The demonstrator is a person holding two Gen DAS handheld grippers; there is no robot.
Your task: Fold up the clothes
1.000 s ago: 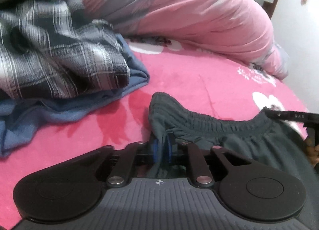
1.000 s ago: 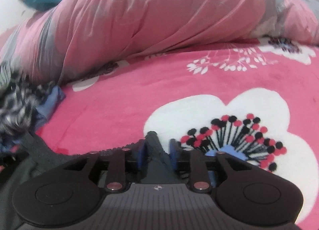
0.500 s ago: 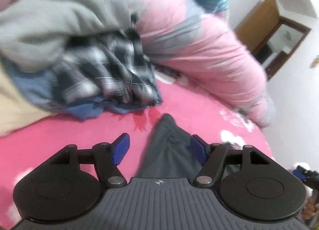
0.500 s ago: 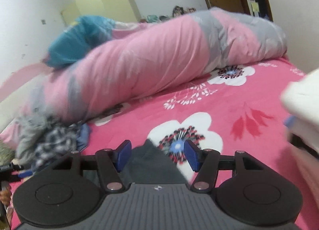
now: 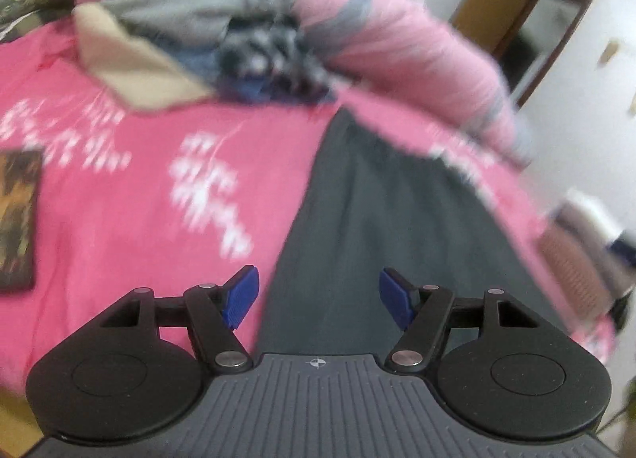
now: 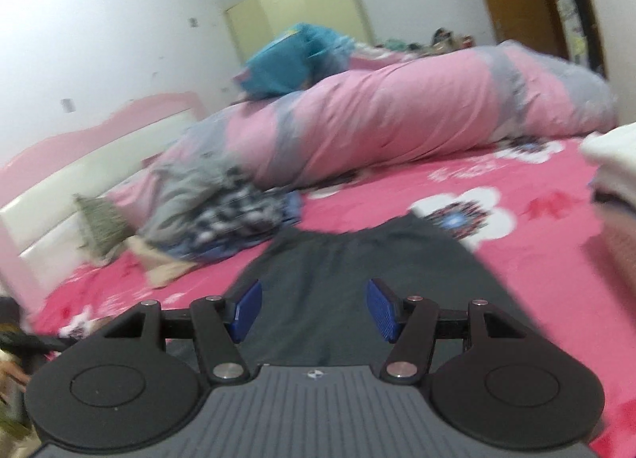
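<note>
A dark grey garment (image 5: 381, 219) with a gathered waistband lies spread flat on the pink flowered bedsheet (image 5: 139, 187), its waistband at the far end. My left gripper (image 5: 318, 295) hovers open above the garment's near part, with nothing between its blue pads (image 5: 242, 297). In the right wrist view the same garment (image 6: 357, 267) stretches away from me. My right gripper (image 6: 314, 309) is open above it too and holds nothing. Both views are blurred by motion.
A heap of unfolded clothes (image 6: 222, 211), plaid, grey and beige, lies just past the garment's left corner. A rolled pink duvet (image 6: 397, 132) runs along the back. Folded clothes (image 6: 612, 179) are stacked at the right. A dark flat object (image 5: 16, 219) lies on the sheet at the left.
Both grippers were shut on the garment's waistband, then opened and let it go. Both have drawn back and risen, so the whole garment now shows, lying flat.
</note>
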